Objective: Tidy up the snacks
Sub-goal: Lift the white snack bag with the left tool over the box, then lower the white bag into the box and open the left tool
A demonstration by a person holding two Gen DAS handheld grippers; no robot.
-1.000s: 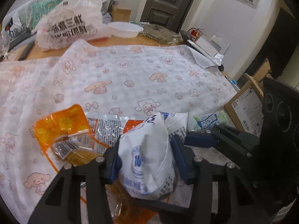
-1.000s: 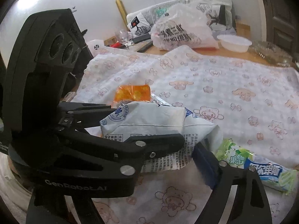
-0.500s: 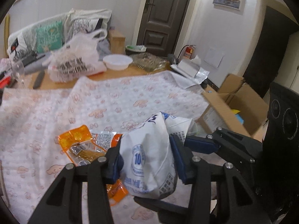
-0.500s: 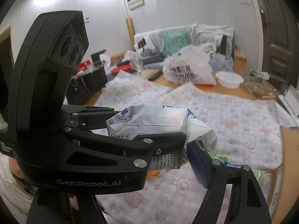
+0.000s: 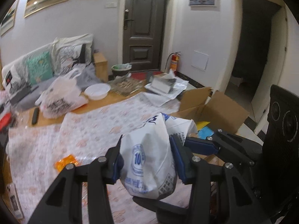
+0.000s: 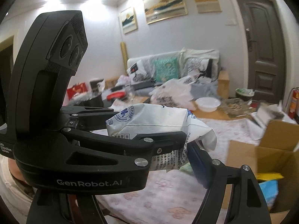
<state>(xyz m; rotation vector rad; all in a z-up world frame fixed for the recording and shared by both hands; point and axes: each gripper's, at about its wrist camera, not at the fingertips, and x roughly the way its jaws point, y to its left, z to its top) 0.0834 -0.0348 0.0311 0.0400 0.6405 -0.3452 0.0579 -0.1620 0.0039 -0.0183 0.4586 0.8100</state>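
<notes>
The white snack bag [image 5: 149,160] is up in the air, squeezed between the left tongs [image 5: 147,163]. The right tongs [image 5: 200,145] hang spread beside it. The open box [image 5: 220,110] waits ahead on the right, so the bag should go in gently, held tight until inside.

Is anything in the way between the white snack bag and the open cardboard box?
Nothing visible blocks it. The left claw holds the white snack bag up off the table, and the open cardboard box sits just beyond it to the right, flaps open. The right claw's finger sits beside the bag, toward the box.
</notes>
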